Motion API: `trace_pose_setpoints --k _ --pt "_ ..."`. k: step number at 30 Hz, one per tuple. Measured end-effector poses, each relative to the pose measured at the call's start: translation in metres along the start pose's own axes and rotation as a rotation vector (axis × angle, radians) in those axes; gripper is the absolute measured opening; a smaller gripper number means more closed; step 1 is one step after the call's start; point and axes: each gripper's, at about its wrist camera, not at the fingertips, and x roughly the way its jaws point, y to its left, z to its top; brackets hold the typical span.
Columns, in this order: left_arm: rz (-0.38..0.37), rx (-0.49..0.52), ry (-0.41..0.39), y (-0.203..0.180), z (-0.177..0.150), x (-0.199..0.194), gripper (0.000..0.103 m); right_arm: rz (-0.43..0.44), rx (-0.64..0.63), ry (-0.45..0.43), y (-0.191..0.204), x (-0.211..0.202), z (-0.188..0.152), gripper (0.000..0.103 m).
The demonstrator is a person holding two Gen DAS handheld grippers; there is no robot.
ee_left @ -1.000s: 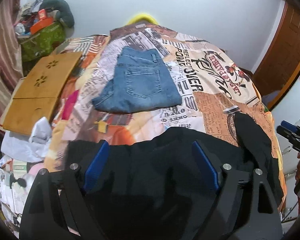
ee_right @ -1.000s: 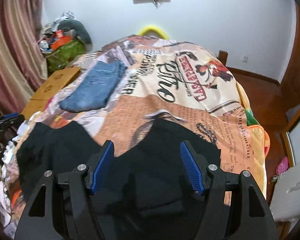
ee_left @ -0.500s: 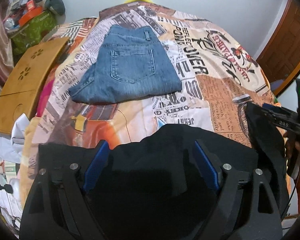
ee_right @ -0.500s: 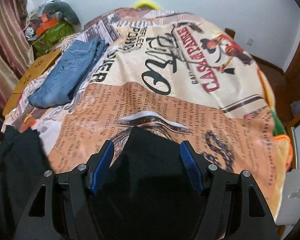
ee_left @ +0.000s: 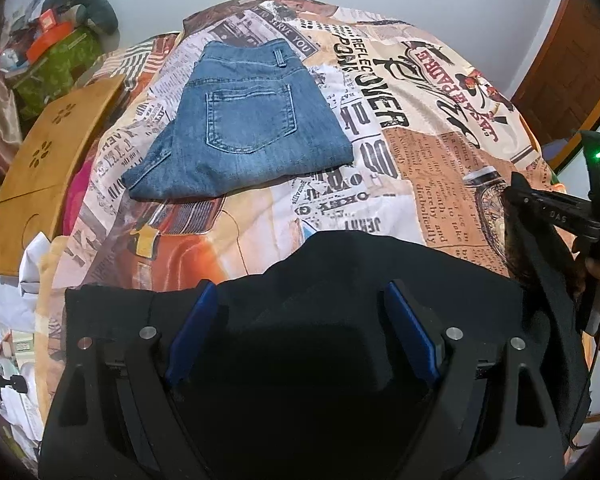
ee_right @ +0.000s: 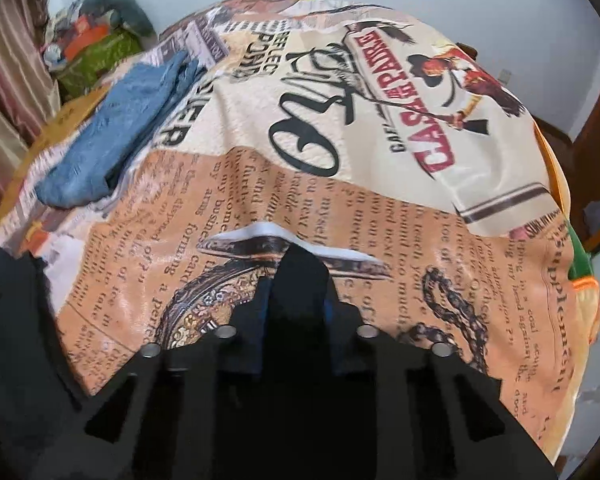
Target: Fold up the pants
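Note:
Black pants [ee_left: 340, 272] lie across the near edge of the bed. My left gripper [ee_left: 300, 312] is open, its blue pads either side of the black cloth near the pants' left part. My right gripper [ee_right: 298, 292] is shut on a peak of the black pants [ee_right: 300, 276] at their right end. It also shows at the right of the left wrist view [ee_left: 556, 212], pinching the cloth. The pants' left part shows dark at the left of the right wrist view [ee_right: 16, 320].
Folded blue jeans [ee_left: 240, 128] lie farther up the printed bedspread [ee_left: 420, 140], and show in the right wrist view [ee_right: 116, 128]. A wooden board [ee_left: 44, 160] and white cloth lie left of the bed. Clutter is piled at the far left corner [ee_left: 56, 52]. A brown door [ee_left: 572, 64] stands right.
My right gripper has closed from open onto the pants' right end. Both grippers have moved lower and closer over the bed.

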Motion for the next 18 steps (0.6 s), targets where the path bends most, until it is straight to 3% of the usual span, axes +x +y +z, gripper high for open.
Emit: trace_pose_setpoints --k 11,18 --pt "-0.03 0.054 0.021 -0.023 -0.019 -0.025 0.085 -0.017 0.004 -0.192 -0.008 -0.102 -0.003 0.011" --pt "-0.074 0.175 0.135 -0.065 -0.062 -0.021 0.085 -0.056 0.002 -0.331 -0.02 -0.182 -0.017 0.011"
